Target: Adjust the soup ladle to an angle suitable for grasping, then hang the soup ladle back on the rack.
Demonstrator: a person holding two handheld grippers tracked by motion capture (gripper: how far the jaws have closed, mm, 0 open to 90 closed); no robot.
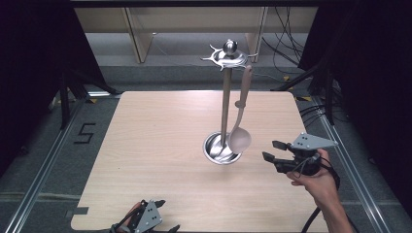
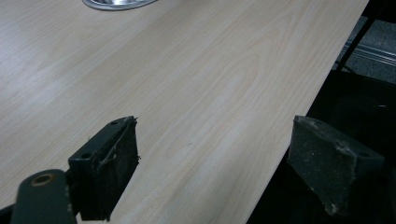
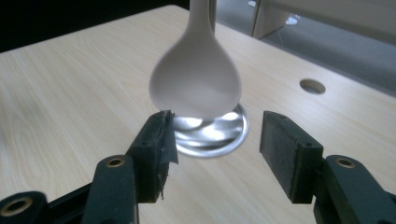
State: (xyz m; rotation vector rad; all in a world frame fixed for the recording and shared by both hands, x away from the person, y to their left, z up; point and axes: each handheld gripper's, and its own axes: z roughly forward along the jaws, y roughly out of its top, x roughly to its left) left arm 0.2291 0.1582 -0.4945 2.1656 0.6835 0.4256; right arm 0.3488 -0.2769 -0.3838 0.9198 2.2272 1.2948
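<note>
One legible marking is found — a dark figure "5" (image 1: pixel 85 132) set on the grey floor (image 1: pixel 43 145) to the left of the counter (image 1: pixel 160 145), beside the metal floor rail, as the high view shows it. The numeral reads upright from the person's side. No brand, label or lettering can be read elsewhere — neither gripper view offers any text.
</note>
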